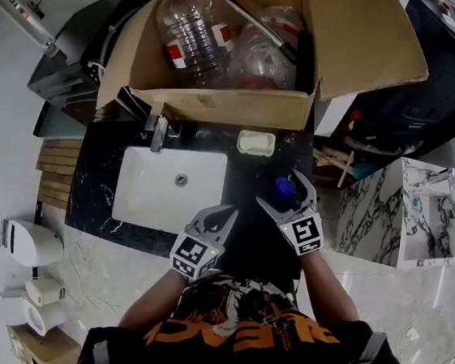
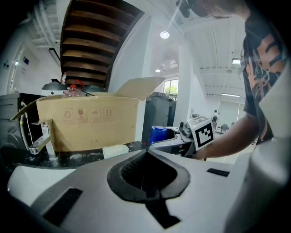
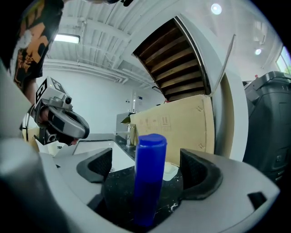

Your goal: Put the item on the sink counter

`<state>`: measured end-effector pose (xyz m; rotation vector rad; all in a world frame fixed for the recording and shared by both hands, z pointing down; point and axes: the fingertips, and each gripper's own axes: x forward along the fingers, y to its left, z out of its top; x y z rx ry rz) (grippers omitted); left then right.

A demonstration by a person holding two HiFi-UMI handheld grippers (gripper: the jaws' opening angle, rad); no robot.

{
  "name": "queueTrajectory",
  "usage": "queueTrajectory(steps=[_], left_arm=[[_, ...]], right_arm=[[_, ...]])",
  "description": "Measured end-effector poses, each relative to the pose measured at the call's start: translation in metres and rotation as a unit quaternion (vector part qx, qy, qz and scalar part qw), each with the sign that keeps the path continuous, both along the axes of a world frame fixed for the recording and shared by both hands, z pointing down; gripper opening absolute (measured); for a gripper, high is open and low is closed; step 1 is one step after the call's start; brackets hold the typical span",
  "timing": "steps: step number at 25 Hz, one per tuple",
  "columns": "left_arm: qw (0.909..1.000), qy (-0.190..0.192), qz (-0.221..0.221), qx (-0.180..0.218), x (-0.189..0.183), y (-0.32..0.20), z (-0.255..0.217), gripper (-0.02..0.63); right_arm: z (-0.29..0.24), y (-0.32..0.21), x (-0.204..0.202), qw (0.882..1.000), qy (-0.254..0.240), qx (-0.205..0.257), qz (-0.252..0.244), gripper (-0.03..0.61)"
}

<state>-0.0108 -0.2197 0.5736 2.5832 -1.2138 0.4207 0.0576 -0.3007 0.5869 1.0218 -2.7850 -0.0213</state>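
Head view: finds the bottle [image 1: 283, 189] upright on the black desk [image 1: 96, 191], between the sink [image 1: 169, 188] and the desk's right edge. Shows the right claw [image 1: 286, 197] spread wide around it, one jaw on each side. Shows the left claw [image 1: 219, 214] closed and empty, above the desk's front edge, just right of the sink's near right corner. Places a soap [image 1: 256, 143] at the back edge, right of the tap [image 1: 159, 133]. Behind both, shows an open box [image 1: 220, 103] holding clear plastic containers [image 1: 196, 39].

Left gripper view: looks along jaws meeting with nothing between them. Beyond them, picks out the soap in front of the box and the tap at far left. At centre right, picks out the bottle's blue top inside the right claw.

Right gripper view: looks along jaws standing far apart, pads clear of the bottle on both sides. Catches the bottle upright between them, blue with a rounded cap, its foot on the desk. Puts the left claw at far left, on the sink side, and the box behind the bottle.
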Motion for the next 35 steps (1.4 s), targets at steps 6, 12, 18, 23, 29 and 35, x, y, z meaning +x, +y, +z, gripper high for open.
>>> queueTrajectory(steps=[6,12,18,23,29,35], left_arm=[[0.9996,0.025,0.002,0.016,0.003,0.002,-0.018,0.017],[0.9989,0.036,0.014,0.025,0.008,0.008,-0.031,0.017],[0.9980,0.032,0.033,0.044,0.015,0.019,-0.052,0.017],[0.9961,0.045,0.040,0.064,0.013,0.030,-0.076,0.017],[0.9931,0.074,0.041,0.082,0.012,0.038,-0.091,0.017],[0.9888,0.084,0.036,0.118,0.008,0.048,-0.126,0.017]], right_arm=[[-0.033,0.010,0.009,0.999,0.009,0.037,0.011,0.451],[-0.081,0.029,0.014,0.997,-0.025,0.076,0.014,0.355],[-0.115,0.048,0.029,0.992,-0.057,0.105,0.048,0.192],[-0.131,0.065,0.045,0.989,-0.095,0.086,0.080,0.082],[-0.139,0.087,0.059,0.988,-0.088,0.081,0.098,0.015],[-0.155,0.116,0.069,0.989,-0.083,0.074,0.100,0.015]])
